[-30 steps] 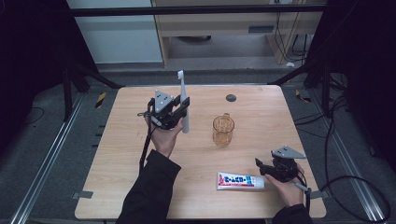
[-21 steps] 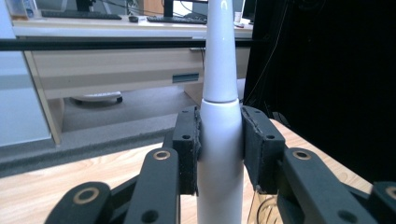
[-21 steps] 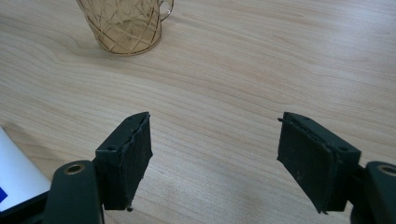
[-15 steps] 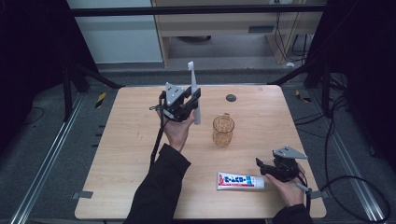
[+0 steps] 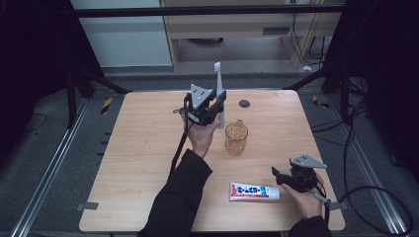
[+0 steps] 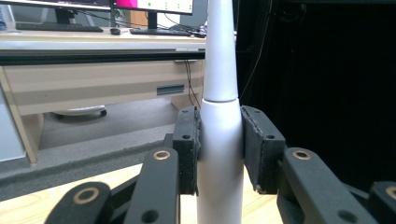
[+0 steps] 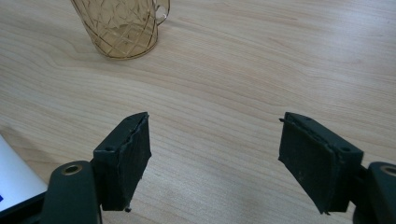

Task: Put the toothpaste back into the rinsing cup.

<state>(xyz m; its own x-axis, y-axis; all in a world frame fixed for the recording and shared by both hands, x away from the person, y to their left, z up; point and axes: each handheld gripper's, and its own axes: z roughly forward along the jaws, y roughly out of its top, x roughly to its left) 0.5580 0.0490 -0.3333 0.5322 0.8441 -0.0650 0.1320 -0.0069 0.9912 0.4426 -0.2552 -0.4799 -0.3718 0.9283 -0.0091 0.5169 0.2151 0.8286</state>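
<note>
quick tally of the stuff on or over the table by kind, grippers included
hand-held gripper: 2, left and right
toothbrush: 1
amber cup: 1
toothpaste tube: 1
small dark disc: 1
total: 6

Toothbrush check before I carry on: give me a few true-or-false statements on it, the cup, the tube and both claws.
1. The left claw is shut on the toothbrush. True.
2. The toothbrush is held lying flat. False: it stands upright, its narrow end up.
3. The right claw grips the toothpaste tube. False: its jaws stand apart with nothing between them, and the tube lies on the table beside it.
4. The amber cup stands upright on the table. True.
5. The toothbrush is already in the cup. False: it is held up in the air to the cup's left.
</note>
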